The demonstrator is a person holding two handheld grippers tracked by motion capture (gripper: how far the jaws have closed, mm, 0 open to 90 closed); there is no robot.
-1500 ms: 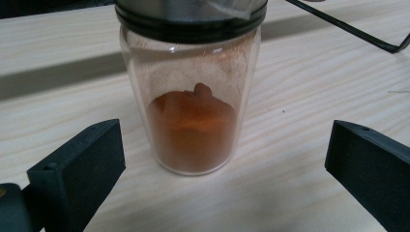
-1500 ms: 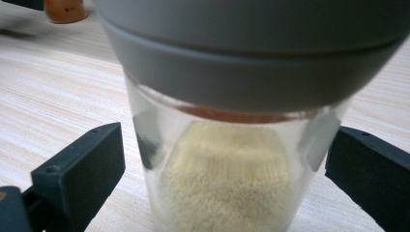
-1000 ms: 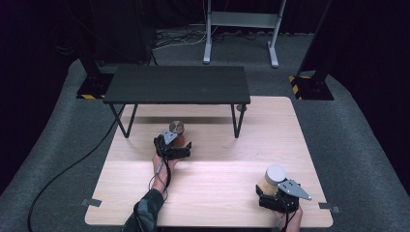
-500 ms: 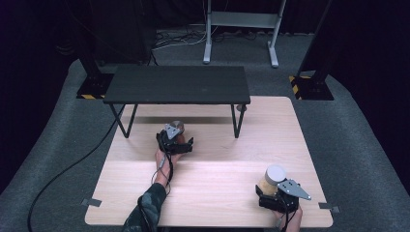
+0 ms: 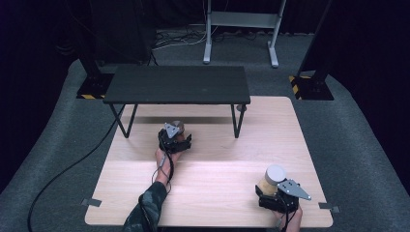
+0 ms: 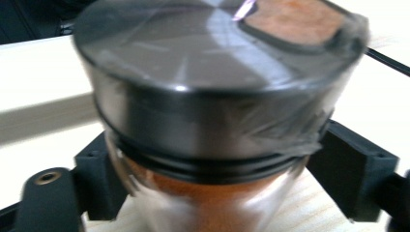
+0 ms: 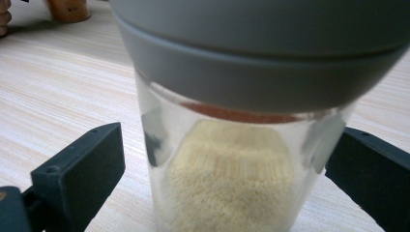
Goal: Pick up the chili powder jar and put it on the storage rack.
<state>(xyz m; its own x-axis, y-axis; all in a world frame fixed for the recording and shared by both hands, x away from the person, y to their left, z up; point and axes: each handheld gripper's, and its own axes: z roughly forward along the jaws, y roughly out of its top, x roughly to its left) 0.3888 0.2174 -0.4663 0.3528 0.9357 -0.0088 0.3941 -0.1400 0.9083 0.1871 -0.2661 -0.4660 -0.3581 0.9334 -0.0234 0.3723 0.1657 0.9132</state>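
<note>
**Two jars upright, one between each pair of jaws**

Nearest us, by the table's (image 5: pixel 208 179) near right corner, the right gripper (image 5: pixel 276 195) has the grey-lidded jar (image 7: pixel 232 159) of pale grains between its jaws. The jar stands upright, and small gaps show either side, so these jaws are parted. Farther off, near the table's middle, the left gripper (image 5: pixel 175 137) has just been closing on the dark-lidded jar (image 6: pixel 212 145) of orange powder, also upright, gripped at both sides. We count two jars, two grippers, one black shelf (image 5: pixel 179 84) along the far edge.

A recording studio: black curtains (image 5: pixel 43 29), metal stands (image 5: pixel 241 29).
</note>
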